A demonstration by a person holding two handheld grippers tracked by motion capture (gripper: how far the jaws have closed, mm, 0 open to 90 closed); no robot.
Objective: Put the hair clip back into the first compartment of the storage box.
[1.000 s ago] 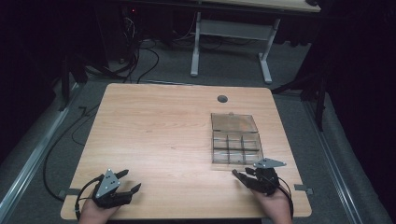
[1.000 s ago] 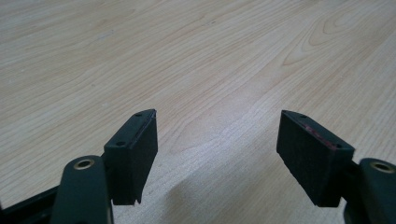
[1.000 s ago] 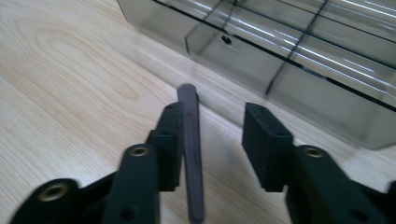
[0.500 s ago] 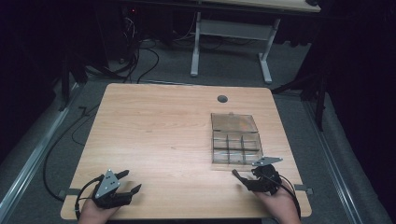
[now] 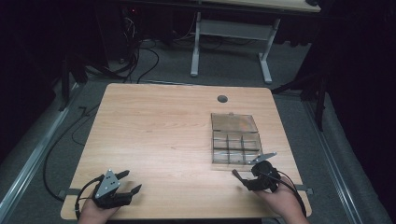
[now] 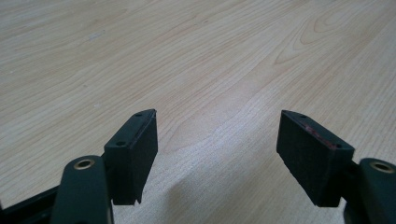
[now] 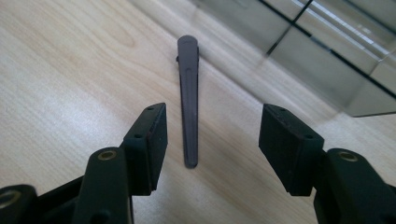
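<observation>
Right gripper (image 7: 210, 140) spread wide, straddling the dark clip (image 7: 188, 100) lying lengthwise between the jaws; left gripper (image 6: 217, 140) spread, far off.

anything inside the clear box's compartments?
The box looks empty: through the open compartments only tabletop shows in the high view. The near row is partly hidden behind the right gripper. The dark clip lies outside, on the table.

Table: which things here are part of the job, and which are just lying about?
Part of the job:
- hair clip, lying between the right gripper's open fingers
- clear compartment box, beside the clip
- left gripper, open over bare wood

Just there:
- cable hole
- second desk behind
</observation>
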